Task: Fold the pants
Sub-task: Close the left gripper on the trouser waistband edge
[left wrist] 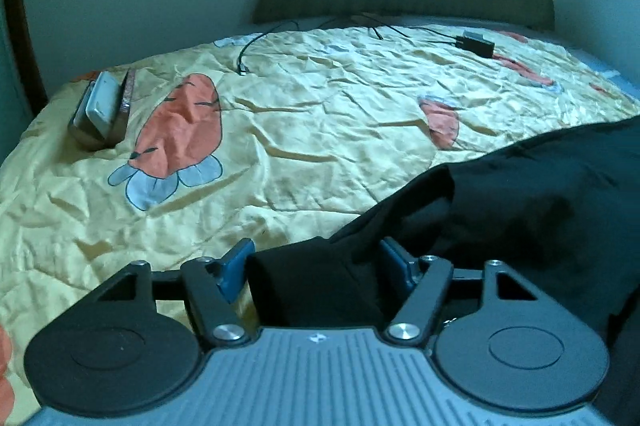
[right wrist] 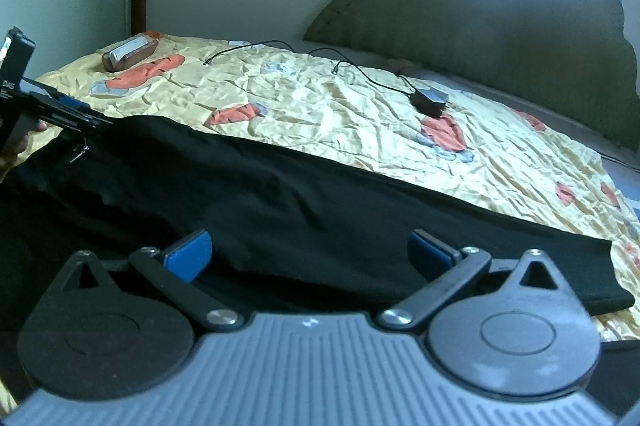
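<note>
Left claw point(left wrist: 318, 260) has its 2 blue pads standing either side of a bunched fold of the black pants point(left wrist: 520, 194), with the cloth filling the gap; whether the pads already bite on it I cannot tell from its own view (a sliver of space seems to remain at the left pad point(left wrist: 236, 266)). Right claw point(right wrist: 310, 254) is spread wide, its pads apart, hanging low over the near edge of the pants point(right wrist: 280, 194) with nothing pinched.

Pants lie stretched across the near side of the bed point(right wrist: 360, 98), on the yellow carrot-print sheet, one end near the left claw point(right wrist: 60, 114) and the other end out to the right.

My judgement: the step is taking hold of both ends before lifting for a fold. Doing it well means catching every layer at the left end, not only the top fold, and bringing the right claw down squarely on the edge so both grips sit on the same side. Lift evenly, keep the cloth taut, and keep clear of the charger point(right wrist: 430, 100) and its cable point(right wrist: 360, 70) farther up the bed.
</note>
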